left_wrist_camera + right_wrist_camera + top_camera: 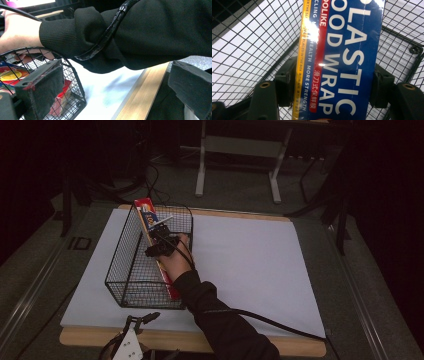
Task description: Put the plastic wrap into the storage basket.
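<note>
Plastic wrap box (342, 60) between right gripper (334, 85) pads (seemingly touching), over wire basket (131, 255)

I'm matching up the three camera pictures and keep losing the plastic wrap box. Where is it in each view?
High view: the plastic wrap box leans lengthwise in the wire basket, left of centre, with the right gripper on it.
Left gripper view: a red and yellow stretch behind the mesh, lower left.
Right gripper view: centre, blue face between the jaws.
Shared landmark: the wire basket.
</note>
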Tool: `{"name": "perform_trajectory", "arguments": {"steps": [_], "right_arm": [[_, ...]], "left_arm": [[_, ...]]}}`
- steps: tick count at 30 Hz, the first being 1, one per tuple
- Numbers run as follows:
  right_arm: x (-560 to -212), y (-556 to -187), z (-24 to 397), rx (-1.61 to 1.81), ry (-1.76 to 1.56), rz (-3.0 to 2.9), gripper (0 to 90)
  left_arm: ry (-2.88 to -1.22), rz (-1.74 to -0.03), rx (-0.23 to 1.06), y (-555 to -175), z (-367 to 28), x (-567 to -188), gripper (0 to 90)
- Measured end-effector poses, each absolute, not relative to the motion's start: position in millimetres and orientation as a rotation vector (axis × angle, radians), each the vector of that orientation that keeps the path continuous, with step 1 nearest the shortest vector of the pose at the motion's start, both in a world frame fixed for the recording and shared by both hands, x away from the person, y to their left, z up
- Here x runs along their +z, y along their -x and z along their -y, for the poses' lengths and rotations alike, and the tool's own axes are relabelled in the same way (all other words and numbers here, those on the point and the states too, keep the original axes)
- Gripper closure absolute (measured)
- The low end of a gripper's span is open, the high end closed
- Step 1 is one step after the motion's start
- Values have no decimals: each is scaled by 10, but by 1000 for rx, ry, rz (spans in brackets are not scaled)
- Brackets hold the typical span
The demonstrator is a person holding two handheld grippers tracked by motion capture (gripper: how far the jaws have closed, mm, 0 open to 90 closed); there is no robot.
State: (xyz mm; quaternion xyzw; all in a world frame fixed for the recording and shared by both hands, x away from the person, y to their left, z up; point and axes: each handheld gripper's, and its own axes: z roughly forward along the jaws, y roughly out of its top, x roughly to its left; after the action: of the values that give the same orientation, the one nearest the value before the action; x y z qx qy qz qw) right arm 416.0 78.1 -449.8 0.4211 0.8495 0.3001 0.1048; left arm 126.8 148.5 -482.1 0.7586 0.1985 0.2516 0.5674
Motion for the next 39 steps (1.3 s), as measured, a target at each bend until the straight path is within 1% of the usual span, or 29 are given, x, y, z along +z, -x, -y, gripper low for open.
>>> {"name": "perform_trajectory", "arguments": {"steps": [4, 5, 7, 12, 13, 14, 20, 24, 29, 39], "right_arm": [[-4494, -4162, -774, 891, -1238, -2510, 345], [-4458, -4147, -752, 931, -1222, -2503, 306], [-4399, -4129, -727, 971, -1211, -2498, 272], [-4305, -4107, -623, 1044, -1196, -2491, 241], [-4288, -4107, -575, 1057, -1179, -2502, 188], [-4286, -4102, -553, 1067, -1170, -2513, 165], [-4321, -3997, -401, 1089, -1062, -2587, 138], [-4307, -3894, -275, 1138, -979, -2606, 136], [-4266, -3809, -85, 1213, -932, -2620, 134], [-4249, -3682, 298, 1217, -900, -2596, 130]], "left_arm": [[-1782, -467, 589, -1270, -1485, -4823, 10], [-1784, -467, 589, -1271, -1485, -4823, 10], [-1786, -466, 589, -1272, -1482, -4824, 10], [-1789, -468, 590, -1274, -1478, -4826, 9], [-1790, -469, 588, -1277, -1478, -4827, 10], [-1791, -470, 588, -1280, -1477, -4828, 10], [-1797, -472, 587, -1291, -1467, -4837, 10], [-1799, -476, 585, -1296, -1464, -4840, 10], [-1807, -477, 584, -1303, -1452, -4843, 10], [-1811, -480, 581, -1314, -1453, -4848, 10]]}}
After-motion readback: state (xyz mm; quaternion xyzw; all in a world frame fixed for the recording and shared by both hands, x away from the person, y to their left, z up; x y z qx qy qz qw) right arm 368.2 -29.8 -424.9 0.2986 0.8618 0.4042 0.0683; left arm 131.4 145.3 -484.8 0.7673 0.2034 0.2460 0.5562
